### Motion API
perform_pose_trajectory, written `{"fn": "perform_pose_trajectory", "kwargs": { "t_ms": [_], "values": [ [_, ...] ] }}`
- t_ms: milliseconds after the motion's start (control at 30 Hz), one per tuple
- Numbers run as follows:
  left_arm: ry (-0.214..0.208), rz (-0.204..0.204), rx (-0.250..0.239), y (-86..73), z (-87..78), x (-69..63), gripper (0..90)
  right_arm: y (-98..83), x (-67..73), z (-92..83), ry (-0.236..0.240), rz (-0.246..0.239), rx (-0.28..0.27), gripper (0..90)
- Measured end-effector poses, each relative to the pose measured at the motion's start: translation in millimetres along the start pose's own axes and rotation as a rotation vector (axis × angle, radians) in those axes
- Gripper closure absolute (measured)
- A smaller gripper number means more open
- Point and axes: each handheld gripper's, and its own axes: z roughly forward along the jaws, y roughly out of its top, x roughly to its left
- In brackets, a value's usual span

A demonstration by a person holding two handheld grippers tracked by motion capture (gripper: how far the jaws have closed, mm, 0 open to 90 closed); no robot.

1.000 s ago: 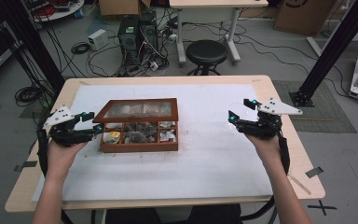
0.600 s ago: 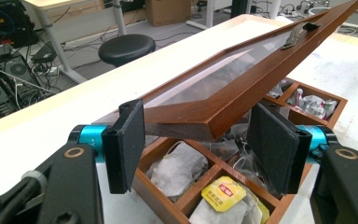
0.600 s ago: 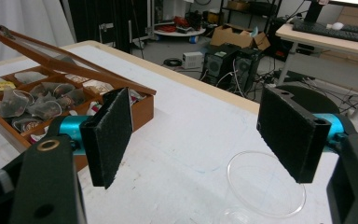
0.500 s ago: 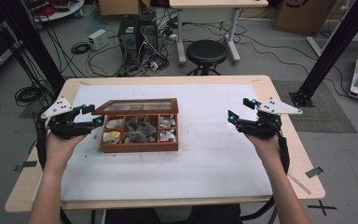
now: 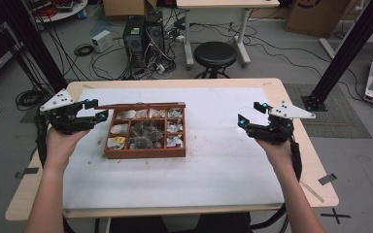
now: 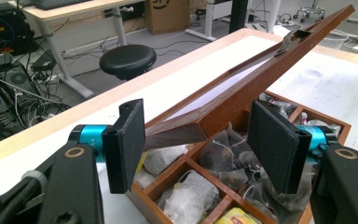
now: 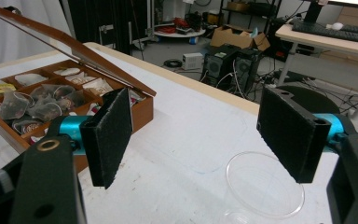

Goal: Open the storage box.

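Note:
A wooden tea box (image 5: 143, 153) with tea bags (image 5: 145, 131) in its compartments sits left of the table's middle. Its hinged lid (image 5: 141, 105) is tilted up off the box. My left gripper (image 5: 94, 110) is at the box's left side, shut on the lid's near corner. In the left gripper view the lid (image 6: 261, 79) slopes up to the right from between the jaws of the left gripper (image 6: 198, 144). My right gripper (image 5: 249, 112) hovers open at the right, holding nothing. In its own view the right gripper (image 7: 200, 135) stands above a clear cup (image 7: 265, 186).
A white mat (image 5: 213, 165) covers the table. Behind the table stand a black stool (image 5: 215, 54), a computer tower (image 5: 143, 36) and loose cables. A black frame post (image 5: 349, 48) rises at the right.
My left gripper has risen with the lid's corner, and the lid has swung up from nearly flat to well off the box. The right gripper has stayed still.

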Motion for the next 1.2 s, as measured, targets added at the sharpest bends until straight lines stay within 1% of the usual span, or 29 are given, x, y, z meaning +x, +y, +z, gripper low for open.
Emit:
{"fn": "perform_pose_trajectory", "kwargs": {
  "t_ms": [100,133,500,600,767,833,867,967,1200],
  "values": [
    [0.007,0.002,-0.004,2.5,0.7,0.8,37.6,0.1,-0.1,-0.3,0.0,0.003,0.001,27.3],
    [0.002,-0.008,-0.005,4.2,1.6,3.2,37.6,0.1,-0.4,-0.4,0.0,0.003,0.0,27.3],
    [0.007,-0.032,-0.022,12.4,5.8,10.2,37.9,0.0,-0.9,-0.4,0.001,0.004,0.0,27.3],
    [0.011,-0.036,-0.034,13.8,7.2,11.7,38.4,0.0,-0.9,-0.3,0.001,0.003,0.001,27.3],
    [0.01,-0.057,-0.061,13.9,10.0,15.4,38.6,0.0,-1.4,-0.4,-0.004,0.005,0.0,27.2],
    [0.01,-0.06,-0.059,14.2,10.7,16.0,38.6,0.0,-1.4,-0.5,-0.005,0.004,0.0,27.2],
    [0.009,-0.065,-0.05,15.9,12.4,17.2,38.6,0.0,-1.4,-0.5,-0.005,0.006,0.001,27.2],
    [0.017,-0.063,-0.047,18.6,13.4,17.6,38.8,-0.1,-1.4,-0.3,-0.004,0.006,0.002,27.2],
    [0.016,-0.067,-0.047,19.6,13.9,18.1,38.8,0.2,-1.4,-0.1,-0.002,0.004,0.0,27.2]
  ]
}}
